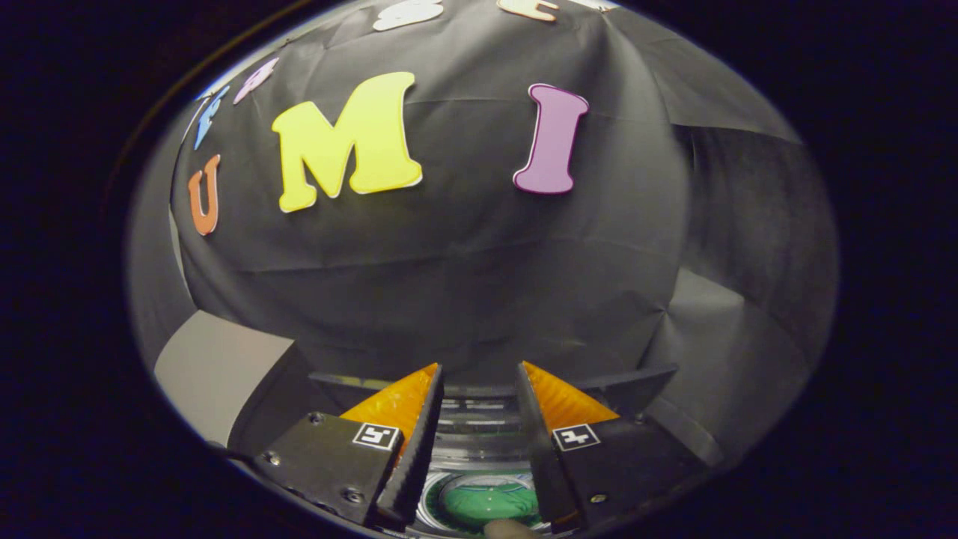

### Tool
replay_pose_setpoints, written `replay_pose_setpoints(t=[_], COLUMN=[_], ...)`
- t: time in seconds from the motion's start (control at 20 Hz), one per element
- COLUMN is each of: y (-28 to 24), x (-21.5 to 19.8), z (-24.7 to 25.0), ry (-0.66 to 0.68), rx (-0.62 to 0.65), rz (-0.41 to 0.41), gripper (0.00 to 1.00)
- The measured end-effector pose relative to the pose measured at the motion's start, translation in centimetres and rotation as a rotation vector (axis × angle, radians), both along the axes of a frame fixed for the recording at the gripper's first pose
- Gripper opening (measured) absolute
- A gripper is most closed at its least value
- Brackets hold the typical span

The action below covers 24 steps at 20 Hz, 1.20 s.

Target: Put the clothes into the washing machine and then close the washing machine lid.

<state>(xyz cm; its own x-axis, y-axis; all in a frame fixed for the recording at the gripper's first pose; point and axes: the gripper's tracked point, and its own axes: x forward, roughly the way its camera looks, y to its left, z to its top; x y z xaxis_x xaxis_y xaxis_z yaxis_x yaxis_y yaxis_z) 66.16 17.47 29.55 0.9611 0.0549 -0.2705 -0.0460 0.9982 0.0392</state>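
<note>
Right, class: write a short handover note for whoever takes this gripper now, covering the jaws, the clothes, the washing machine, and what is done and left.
Gripper: jaws apart, nothing between them, poised over the washing machine.
Green garment: lies down in the drum, seen between the jaws.
Done: that garment looks loaded.
Left: close the lid. Its state cannot be told from here, so check it first.

Recording booth, black cloth wall (464, 284) (creased), washing machine (479, 442) below
</note>
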Motion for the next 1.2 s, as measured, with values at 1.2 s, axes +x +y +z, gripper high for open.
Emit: replay_pose_setpoints(t=[1.2], y=[-0.8], x=[4.5], z=[-3.2], ry=[-0.069], rx=[-0.01], rz=[-0.037], gripper=[0.65])
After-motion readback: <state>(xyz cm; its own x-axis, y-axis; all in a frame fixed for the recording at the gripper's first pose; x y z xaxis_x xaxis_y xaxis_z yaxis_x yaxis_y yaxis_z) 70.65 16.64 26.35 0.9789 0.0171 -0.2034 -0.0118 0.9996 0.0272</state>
